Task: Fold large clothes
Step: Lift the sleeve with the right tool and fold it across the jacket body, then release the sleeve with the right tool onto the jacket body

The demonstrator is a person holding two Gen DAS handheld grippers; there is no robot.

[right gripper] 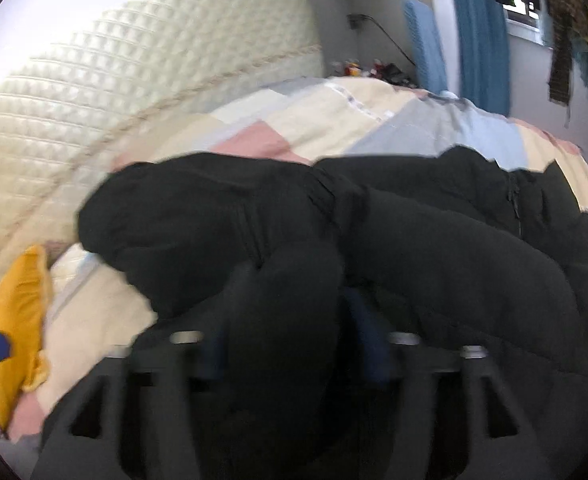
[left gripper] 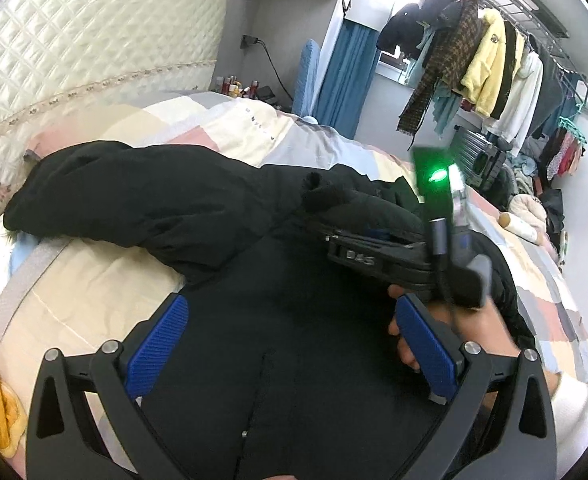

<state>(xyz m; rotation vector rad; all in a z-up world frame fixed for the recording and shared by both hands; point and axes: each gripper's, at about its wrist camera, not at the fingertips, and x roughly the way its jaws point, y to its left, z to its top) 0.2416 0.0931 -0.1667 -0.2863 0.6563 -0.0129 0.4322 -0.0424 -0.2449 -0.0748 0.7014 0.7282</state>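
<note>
With the right gripper (right gripper: 290, 300) pinching the black coat's (left gripper: 278, 320) sleeve (right gripper: 286, 320) and the left gripper (left gripper: 290, 344) spread above the coat, I'd lay that sleeve flat across its body.

I am counting one black coat (left gripper: 182, 208) lying across one bed (left gripper: 106, 292), with one quilted headboard (left gripper: 94, 40) behind it. I am seeing two tools: the left tool (left gripper: 290, 344) and the right tool (left gripper: 381, 256), each showing two blue pads. One yellow cushion (right gripper: 14, 312) is sitting at the bed's edge, and one blue curtain (left gripper: 345, 76) is hanging by one clothes rail (left gripper: 513, 16).
</note>
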